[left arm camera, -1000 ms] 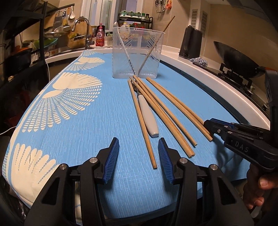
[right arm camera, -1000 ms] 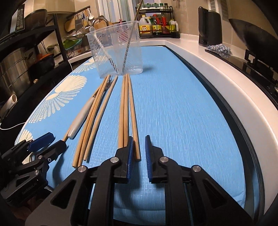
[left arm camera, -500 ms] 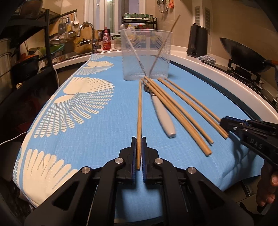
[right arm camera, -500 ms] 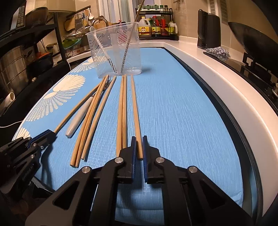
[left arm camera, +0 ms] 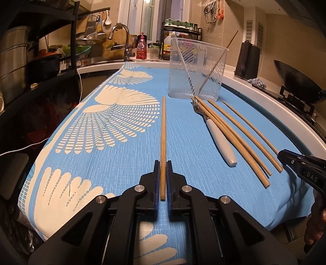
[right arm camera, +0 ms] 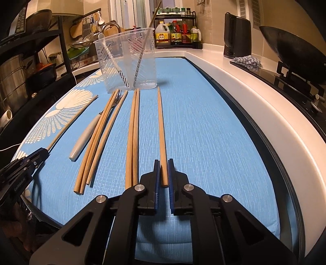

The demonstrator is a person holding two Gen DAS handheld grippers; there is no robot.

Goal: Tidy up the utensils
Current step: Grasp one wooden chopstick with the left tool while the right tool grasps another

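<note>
Chopsticks of pale wood: left gripper [left arm camera: 163, 179] clamps one [left arm camera: 163, 142], right gripper [right arm camera: 163, 175] clamps another [right arm camera: 162, 138]; both jaws closed, long axes pointing away toward clear plastic tub [left arm camera: 196, 69] on blue patterned cloth [left arm camera: 122, 163].

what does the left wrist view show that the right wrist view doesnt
Only the left wrist view: the left gripper shut on a single chopstick, seen head-on, and utensils hanging on the back wall.

Only the right wrist view: the right gripper shut on its own chopstick, seen head-on, and sauce bottles seen clearly.

Both: the clear plastic container, the white-handled fork, loose chopsticks on the blue cloth, the black kettle and wok.
</note>
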